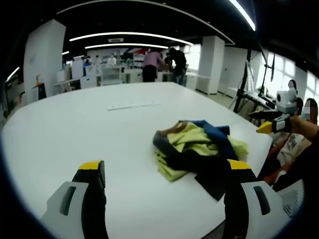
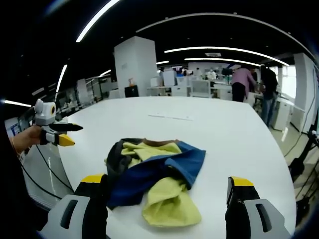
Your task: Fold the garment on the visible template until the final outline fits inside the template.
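Garment bunched on the counter, both grippers empty and spread: I judged the fold not yet begun.

In the left gripper view my left gripper (image 1: 164, 186) hung with jaws wide apart, nothing between them, just short of the crumpled yellow, blue and dark fabric garment (image 1: 197, 149); my right gripper (image 2: 167, 196) likewise stood spread and empty over it. I reckoned the next move called for spreading the heap flat. The broad white counter (image 1: 75, 129) carried a thin white strip (image 1: 133, 105) farther off; whether it marked the template I couldn't tell. Behind it lay an open office with people standing.

Looks like I'm in a big open-plan lab or office: long ceiling light strips (image 1: 129, 37), white pillars (image 2: 134, 64), workstations (image 1: 112, 74) past the white table's (image 1: 75, 129) far edge, people (image 2: 242, 82) standing around.
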The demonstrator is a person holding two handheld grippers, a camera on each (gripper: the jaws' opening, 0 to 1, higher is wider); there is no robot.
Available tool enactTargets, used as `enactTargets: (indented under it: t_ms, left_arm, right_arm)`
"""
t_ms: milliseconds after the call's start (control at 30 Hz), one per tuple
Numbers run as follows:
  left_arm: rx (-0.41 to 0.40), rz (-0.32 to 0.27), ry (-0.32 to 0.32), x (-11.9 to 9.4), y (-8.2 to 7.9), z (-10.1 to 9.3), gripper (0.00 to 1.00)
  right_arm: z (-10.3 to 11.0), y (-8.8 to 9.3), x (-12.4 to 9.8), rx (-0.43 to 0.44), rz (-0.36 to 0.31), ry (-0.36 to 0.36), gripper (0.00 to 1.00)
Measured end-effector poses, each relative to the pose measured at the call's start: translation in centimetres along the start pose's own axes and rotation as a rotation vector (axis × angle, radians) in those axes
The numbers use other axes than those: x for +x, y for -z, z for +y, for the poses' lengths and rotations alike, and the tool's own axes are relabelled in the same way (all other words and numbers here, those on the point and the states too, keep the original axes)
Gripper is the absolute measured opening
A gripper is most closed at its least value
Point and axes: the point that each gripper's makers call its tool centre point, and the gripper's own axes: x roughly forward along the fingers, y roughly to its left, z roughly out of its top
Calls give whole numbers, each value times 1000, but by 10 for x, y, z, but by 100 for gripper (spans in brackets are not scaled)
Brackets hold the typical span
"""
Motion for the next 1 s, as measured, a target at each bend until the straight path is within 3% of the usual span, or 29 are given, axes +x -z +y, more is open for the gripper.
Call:
enactTargets:
  t_ms: [1000]
  left_arm:
    - [17,-10,21,-1,-4,-1,94]
  right_arm:
    - [7,-5,-5,9,-12,-19,99]
